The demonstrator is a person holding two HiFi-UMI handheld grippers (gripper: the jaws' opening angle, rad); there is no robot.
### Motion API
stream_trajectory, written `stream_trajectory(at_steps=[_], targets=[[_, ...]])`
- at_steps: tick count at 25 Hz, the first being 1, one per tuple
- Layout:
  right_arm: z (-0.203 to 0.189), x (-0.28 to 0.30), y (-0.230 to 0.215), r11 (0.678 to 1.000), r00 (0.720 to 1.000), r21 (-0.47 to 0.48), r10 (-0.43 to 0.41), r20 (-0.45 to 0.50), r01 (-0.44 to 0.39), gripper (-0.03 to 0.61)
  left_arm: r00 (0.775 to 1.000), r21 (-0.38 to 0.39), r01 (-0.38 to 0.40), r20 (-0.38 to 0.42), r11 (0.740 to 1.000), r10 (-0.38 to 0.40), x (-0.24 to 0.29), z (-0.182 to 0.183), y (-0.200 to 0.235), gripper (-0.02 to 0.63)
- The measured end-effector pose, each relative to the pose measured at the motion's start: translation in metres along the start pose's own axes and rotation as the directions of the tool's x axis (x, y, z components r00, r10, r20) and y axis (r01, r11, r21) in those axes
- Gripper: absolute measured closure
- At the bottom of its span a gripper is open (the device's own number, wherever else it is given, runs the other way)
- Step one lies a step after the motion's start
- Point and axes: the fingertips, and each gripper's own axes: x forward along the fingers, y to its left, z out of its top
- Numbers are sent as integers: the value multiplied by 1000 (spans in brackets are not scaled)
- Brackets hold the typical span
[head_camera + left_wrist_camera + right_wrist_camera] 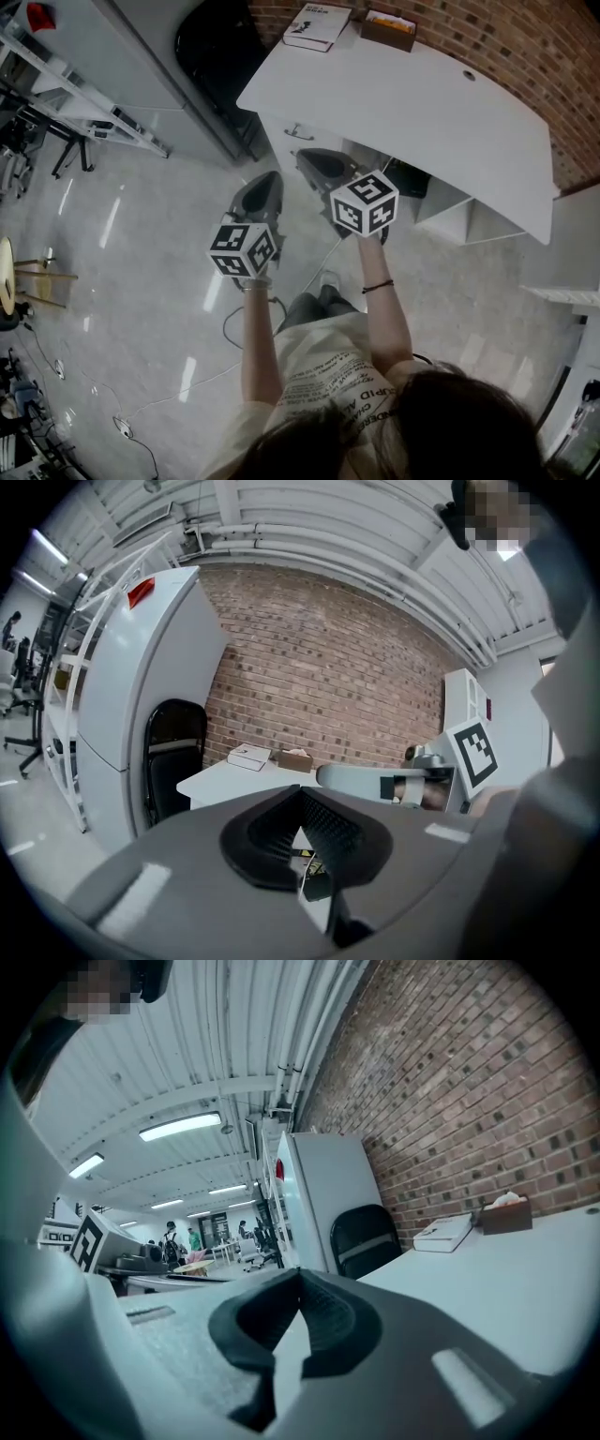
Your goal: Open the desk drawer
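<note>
The white desk (412,103) stands at the upper right of the head view. Under its near-left edge is the drawer front with a small metal handle (298,132), and the drawer looks closed. My left gripper (270,180) is held in the air short of the desk, its jaws shut and empty. My right gripper (307,157) hovers just below and right of the handle without touching it, also shut on nothing. In the left gripper view the left gripper (300,795) points at the desk (234,776). The right gripper (300,1275) looks along the desk top (506,1283).
A book (317,24) and a brown tissue box (389,28) lie at the desk's far end. A black chair (220,47) stands left of the desk beside a grey cabinet (141,56). Brick wall (525,47) lies behind. Cables (141,403) trail over the glossy floor.
</note>
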Motion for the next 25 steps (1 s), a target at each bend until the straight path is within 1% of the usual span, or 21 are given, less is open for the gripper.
stream_trajectory(at_steps=[4,9,14,17,21,25], targets=[[-18,23,-29,1000,999,14,-10,-30,10,577,1000,11,-11,-20,1000,11,31,-6,27,615],[-36,46,-58,998,998,46,-41,-43,43,577,999,-2,-20,-49,1000,20,57,-20,59,615],[-51,73,-76,996,996,54,-73,-57,76,577,998,-34,-11,-62,999,8,78,-39,88,615],[-64,86,-87,992,993,70,-97,-70,101,577,995,-49,9,-94,999,-14,89,-54,95,615],[-74,103,-108,985,988,100,-138,-65,144,577,989,-53,62,-128,997,-69,111,-65,105,615],[-90,116,-116,978,983,113,-171,-71,178,577,983,-56,86,-158,995,-94,119,-80,118,614]])
